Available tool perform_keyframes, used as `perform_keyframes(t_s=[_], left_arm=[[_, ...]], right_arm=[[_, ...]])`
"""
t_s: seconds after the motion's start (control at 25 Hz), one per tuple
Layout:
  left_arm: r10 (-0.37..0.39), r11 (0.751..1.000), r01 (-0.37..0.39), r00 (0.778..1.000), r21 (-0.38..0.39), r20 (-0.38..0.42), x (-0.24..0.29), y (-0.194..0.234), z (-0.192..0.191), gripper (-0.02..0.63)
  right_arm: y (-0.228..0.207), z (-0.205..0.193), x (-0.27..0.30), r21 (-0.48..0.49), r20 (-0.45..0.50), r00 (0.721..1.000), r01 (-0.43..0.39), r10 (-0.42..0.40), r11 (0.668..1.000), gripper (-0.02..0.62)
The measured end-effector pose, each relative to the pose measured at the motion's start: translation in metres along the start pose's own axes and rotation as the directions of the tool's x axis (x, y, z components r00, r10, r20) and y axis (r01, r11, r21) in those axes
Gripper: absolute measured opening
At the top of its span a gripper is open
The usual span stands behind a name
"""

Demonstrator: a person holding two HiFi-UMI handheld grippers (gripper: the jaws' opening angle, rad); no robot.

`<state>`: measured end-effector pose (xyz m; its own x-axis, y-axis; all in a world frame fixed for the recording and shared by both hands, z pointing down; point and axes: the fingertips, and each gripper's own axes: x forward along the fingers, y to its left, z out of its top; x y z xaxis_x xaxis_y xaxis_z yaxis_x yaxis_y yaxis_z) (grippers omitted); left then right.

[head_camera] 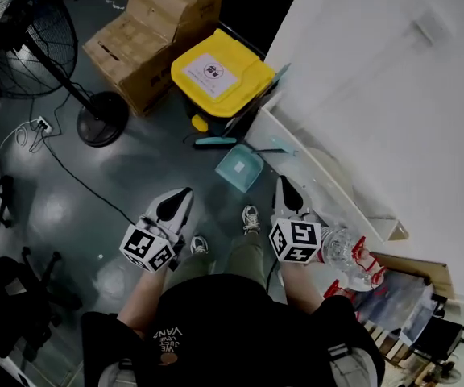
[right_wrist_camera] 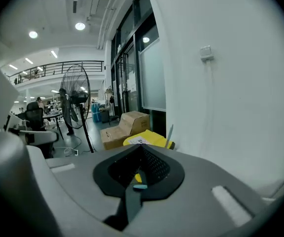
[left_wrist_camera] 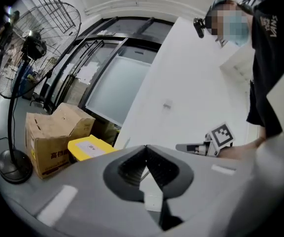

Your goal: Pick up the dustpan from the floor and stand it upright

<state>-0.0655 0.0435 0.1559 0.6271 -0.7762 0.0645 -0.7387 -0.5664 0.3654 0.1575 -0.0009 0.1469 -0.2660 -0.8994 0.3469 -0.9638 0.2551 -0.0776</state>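
Observation:
The teal dustpan (head_camera: 238, 168) stands on the dark floor against the foot of the white wall, and its thin handle (right_wrist_camera: 170, 135) rises upright beside the yellow bin. A teal-tipped brush (head_camera: 216, 141) lies on the floor just behind it. My left gripper (head_camera: 185, 192) is held at waist height over the floor, left of the dustpan and well above it, jaws shut and empty. My right gripper (head_camera: 282, 182) hovers near the wall, right of the dustpan, also shut with nothing held. The left gripper view shows the right gripper (left_wrist_camera: 201, 147) off to its right.
A yellow-lidded bin (head_camera: 222, 72) and cardboard boxes (head_camera: 155, 35) stand behind the dustpan. A standing fan's round base (head_camera: 101, 118) and a cable are at the left. The white wall (head_camera: 393, 95) and a sloping white ledge (head_camera: 321, 176) run along the right, with plastic bottles (head_camera: 353, 256) nearby.

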Motion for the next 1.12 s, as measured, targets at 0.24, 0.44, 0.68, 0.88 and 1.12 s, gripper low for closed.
perform_keyframes(t_s=[0.24, 0.44, 0.68, 0.88, 1.12], left_arm=[[-0.029, 0.999, 0.029, 1.000, 0.012, 0.003, -0.021, -0.015, 0.013, 0.054], [-0.051, 0.998, 0.050, 0.999, 0.037, 0.008, -0.036, -0.031, 0.029, 0.054], [-0.049, 0.998, 0.047, 0.998, 0.048, 0.042, -0.059, -0.038, 0.041, 0.054], [-0.052, 0.997, 0.048, 0.997, 0.061, 0.059, -0.070, -0.043, 0.047, 0.054], [-0.048, 0.996, 0.042, 0.997, 0.079, 0.066, -0.083, -0.041, 0.052, 0.054]], right_arm=[[0.032, 0.000, -0.024, 0.060, -0.017, 0.997, -0.075, 0.077, 0.995, 0.002], [0.052, 0.004, -0.046, 0.059, -0.006, 0.994, -0.111, 0.111, 0.992, 0.002], [0.067, 0.014, -0.063, 0.041, 0.022, 0.990, -0.137, 0.136, 0.990, 0.002], [0.078, 0.019, -0.074, 0.022, 0.036, 0.986, -0.165, 0.164, 0.986, 0.002], [0.098, 0.007, -0.078, 0.026, 0.014, 0.980, -0.201, 0.201, 0.979, 0.002]])
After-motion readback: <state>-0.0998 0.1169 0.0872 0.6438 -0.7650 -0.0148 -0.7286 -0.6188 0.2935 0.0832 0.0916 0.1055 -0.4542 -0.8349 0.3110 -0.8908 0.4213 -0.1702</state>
